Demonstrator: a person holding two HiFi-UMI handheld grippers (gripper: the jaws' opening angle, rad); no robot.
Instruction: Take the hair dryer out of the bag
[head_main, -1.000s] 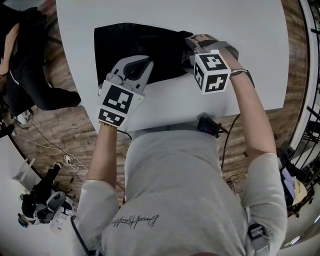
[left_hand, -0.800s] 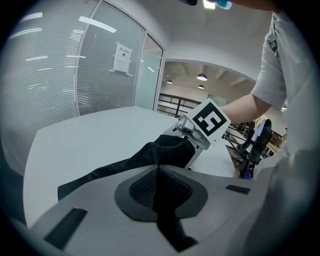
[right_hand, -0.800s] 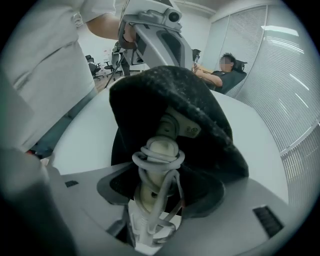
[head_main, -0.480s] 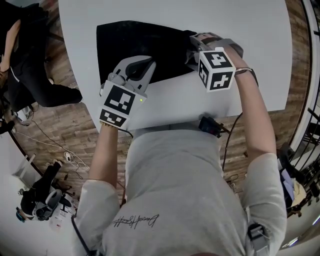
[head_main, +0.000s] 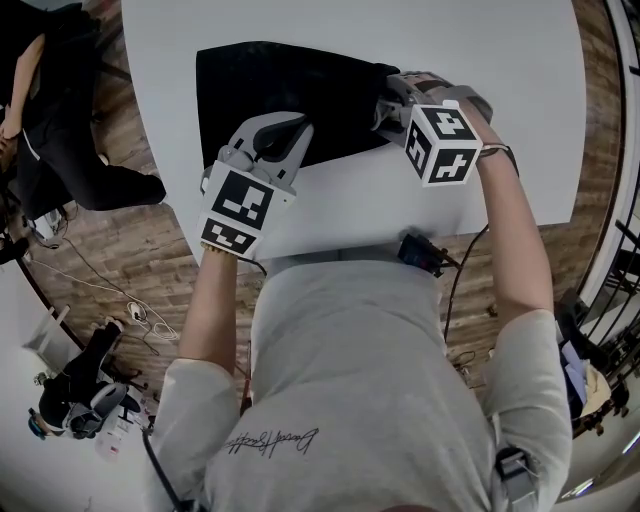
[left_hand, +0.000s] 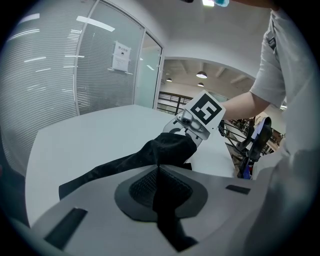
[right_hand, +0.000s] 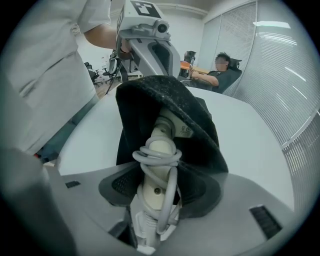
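Jaws of right gripper (right_hand: 162, 187) have just been closing around hair dryer (right_hand: 167, 131) handle

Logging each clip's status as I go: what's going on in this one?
A person at a white table holds a gripper in each hand. The left gripper is shut on a fold of the black fabric bag. The right gripper, at the bag's mouth, has just been closing its jaws on the handle of the white hair dryer, wrapped in its pale cord; the pads look pressed against it. The dryer's head is inside the bag, so it is not yet out.
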